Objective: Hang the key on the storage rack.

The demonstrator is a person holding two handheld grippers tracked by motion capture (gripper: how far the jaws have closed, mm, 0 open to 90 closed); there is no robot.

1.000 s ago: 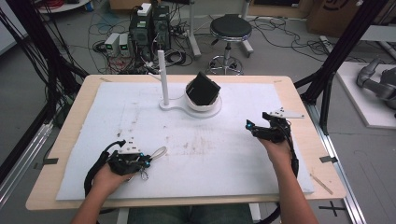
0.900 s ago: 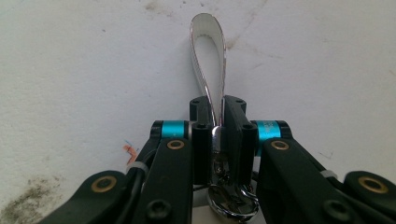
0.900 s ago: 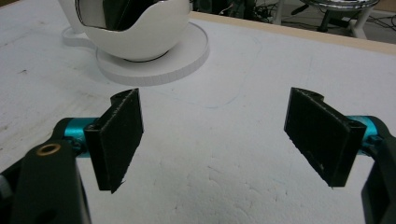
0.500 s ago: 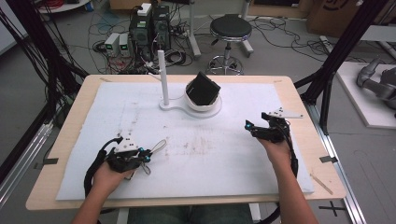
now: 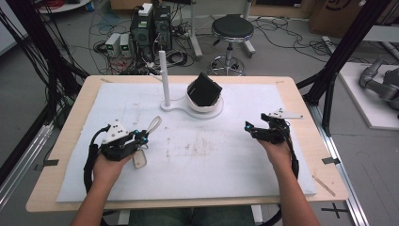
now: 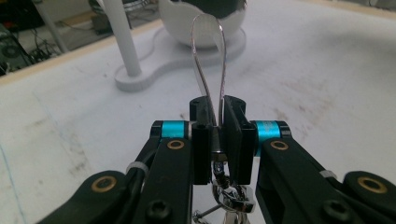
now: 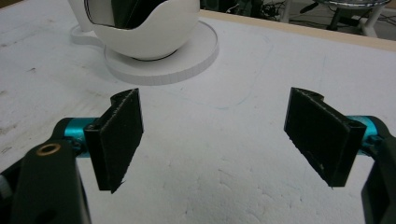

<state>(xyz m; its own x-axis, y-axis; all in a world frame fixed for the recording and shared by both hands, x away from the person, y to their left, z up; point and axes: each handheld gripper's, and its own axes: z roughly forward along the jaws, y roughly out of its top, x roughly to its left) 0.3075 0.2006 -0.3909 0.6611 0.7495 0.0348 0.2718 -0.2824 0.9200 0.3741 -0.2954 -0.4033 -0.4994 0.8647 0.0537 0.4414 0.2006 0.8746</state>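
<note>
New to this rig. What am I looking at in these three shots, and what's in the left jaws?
A person holds a two-jaw gripper in each hand. The high view looks down on the table; the other two come from cameras riding on each gripper. The left gripper is shut on a keychain, its clear loop sticking out forward and a tag hanging below. The right gripper is open, holding nothing. On the white mat stands a white stand with an upright post and a bowl holding something black.
</note>
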